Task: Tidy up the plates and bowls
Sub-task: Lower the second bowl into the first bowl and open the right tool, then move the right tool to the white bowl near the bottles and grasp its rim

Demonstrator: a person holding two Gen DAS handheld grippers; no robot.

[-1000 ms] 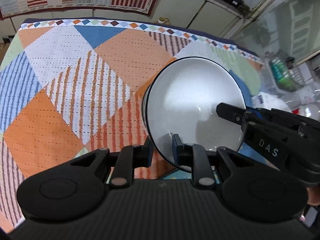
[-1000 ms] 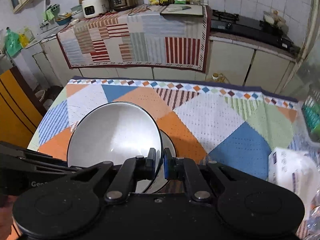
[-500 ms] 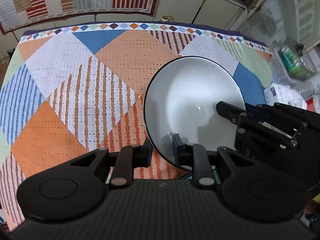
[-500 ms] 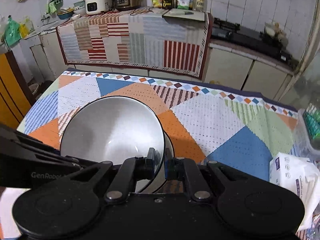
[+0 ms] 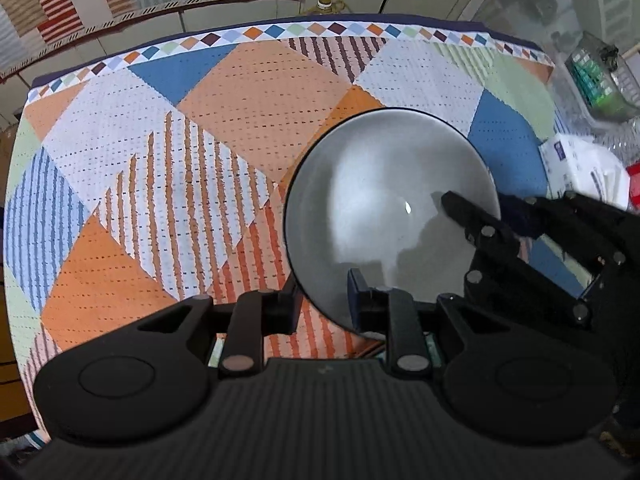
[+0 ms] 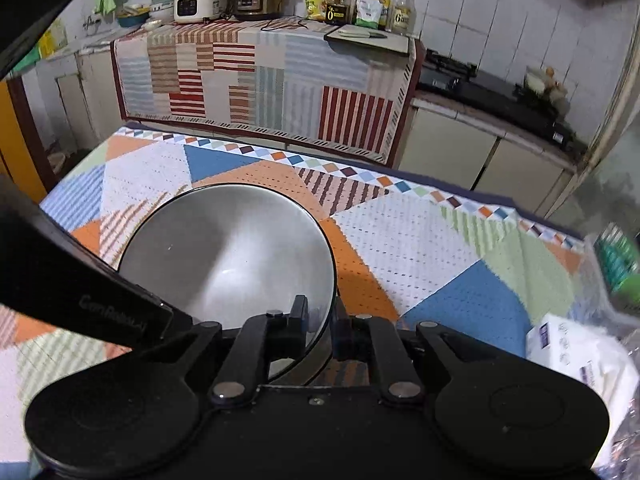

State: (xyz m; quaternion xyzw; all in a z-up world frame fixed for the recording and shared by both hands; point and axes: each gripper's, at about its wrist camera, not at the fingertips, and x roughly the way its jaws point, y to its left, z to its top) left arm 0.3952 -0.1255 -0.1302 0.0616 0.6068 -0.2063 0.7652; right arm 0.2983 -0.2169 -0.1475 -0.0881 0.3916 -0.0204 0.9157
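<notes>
Bowl (image 5: pixel 384 208) on patchwork cloth (image 5: pixel 200 152), toward right edge; rim between opening jaws of left gripper (image 5: pixel 324 300) and right gripper (image 6: pixel 322 320), pads slightly off

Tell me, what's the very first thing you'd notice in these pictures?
The big shiny grey bowl with a thin black rim grabs you first, sitting near the table's middle with the left gripper and right gripper straddling its rim from opposite sides, jaws opening. Next comes the bright patchwork tablecloth of orange, blue and white diamonds spread underneath it.
</notes>
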